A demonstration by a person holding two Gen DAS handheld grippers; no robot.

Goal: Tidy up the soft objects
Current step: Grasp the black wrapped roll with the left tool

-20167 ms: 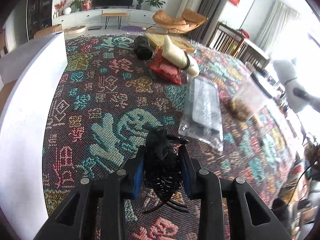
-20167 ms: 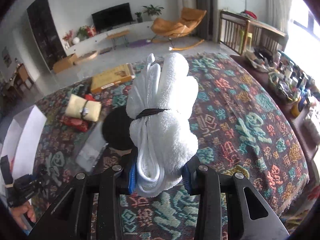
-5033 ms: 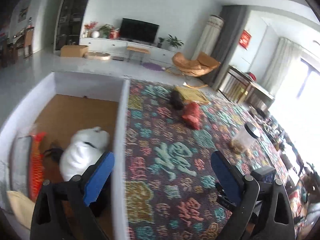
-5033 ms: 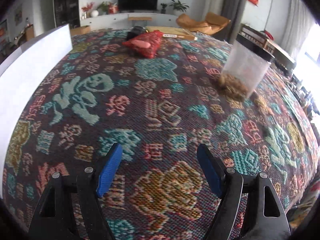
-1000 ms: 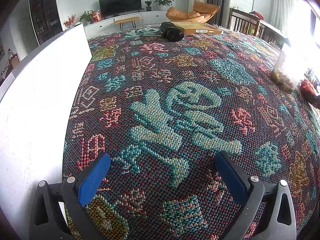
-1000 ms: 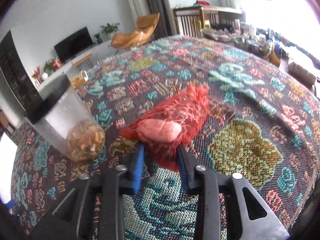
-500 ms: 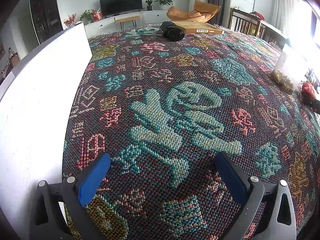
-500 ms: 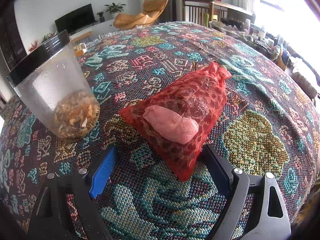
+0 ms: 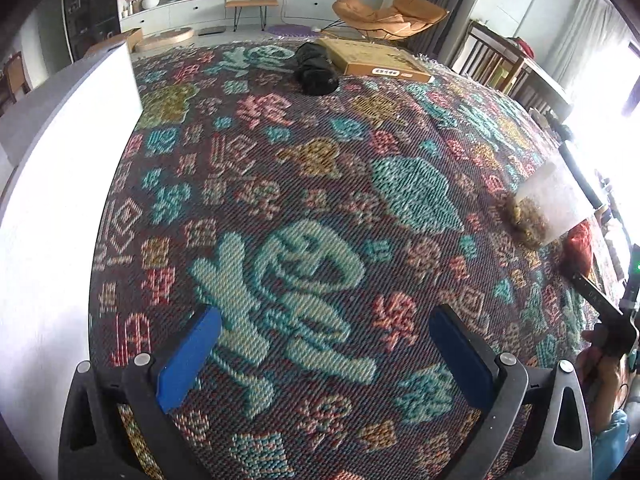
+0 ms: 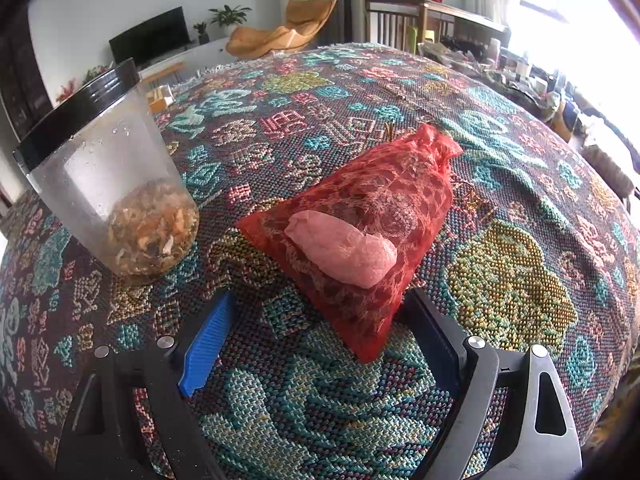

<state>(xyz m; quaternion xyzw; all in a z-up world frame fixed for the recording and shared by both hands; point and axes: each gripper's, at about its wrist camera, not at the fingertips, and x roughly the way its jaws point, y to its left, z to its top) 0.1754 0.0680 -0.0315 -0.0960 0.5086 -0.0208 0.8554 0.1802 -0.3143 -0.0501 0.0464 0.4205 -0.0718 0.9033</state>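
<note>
My right gripper (image 10: 316, 336) is spread wide around the near corner of the red mesh pouch (image 10: 360, 220), which lies on the patterned cloth (image 10: 500, 280) just right of the clear jar (image 10: 108, 184); my left gripper (image 9: 324, 348) is also wide, holding nothing. Risk as I judge it: the mesh is loose, so closing on that thin corner could pinch fabric only and let the pouch slip or sag. A sideways swing could tip the jar.

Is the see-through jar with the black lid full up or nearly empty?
Nearly empty. The jar stands by the red mesh bag, with only a low layer of dried bits at its bottom.
</note>
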